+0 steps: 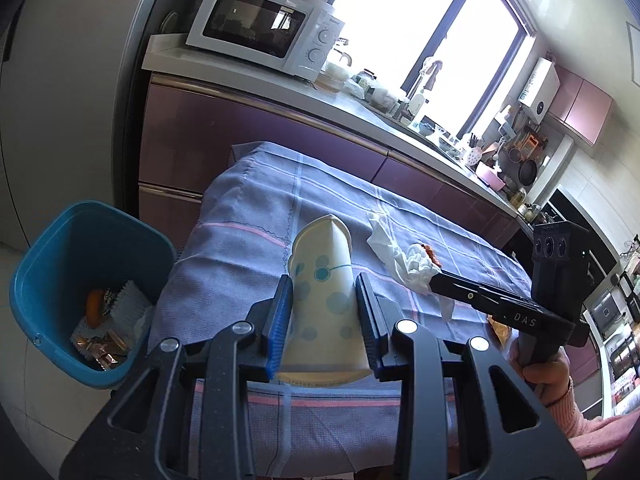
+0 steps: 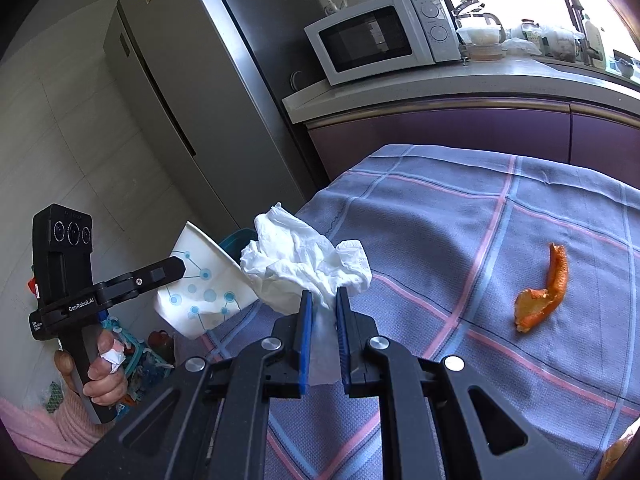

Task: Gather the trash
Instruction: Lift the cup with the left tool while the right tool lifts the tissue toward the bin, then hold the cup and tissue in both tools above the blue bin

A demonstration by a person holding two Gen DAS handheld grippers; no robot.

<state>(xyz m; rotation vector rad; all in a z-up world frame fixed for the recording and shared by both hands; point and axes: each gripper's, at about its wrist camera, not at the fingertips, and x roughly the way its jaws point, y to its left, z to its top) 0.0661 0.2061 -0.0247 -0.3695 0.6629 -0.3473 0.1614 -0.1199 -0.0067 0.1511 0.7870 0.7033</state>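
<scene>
My left gripper [image 1: 323, 280] is shut on a white paper cup with blue dots [image 1: 326, 280], held above the checked tablecloth [image 1: 248, 216]; the cup also shows in the right wrist view [image 2: 200, 288]. My right gripper [image 2: 323, 298] is shut on a crumpled white tissue [image 2: 304, 264], lifted over the table's left part; the tissue also shows in the left wrist view [image 1: 404, 264]. A blue trash bin [image 1: 64, 248] with wrappers and peel inside stands on the floor left of the table. An orange peel [image 2: 544, 292] lies on the cloth at the right.
A purple cabinet run with a white counter [image 1: 256, 80] carries a microwave [image 1: 264, 24] and clutter behind the table. A grey fridge [image 2: 192, 92] stands left of the counter. A person's hands hold both gripper handles.
</scene>
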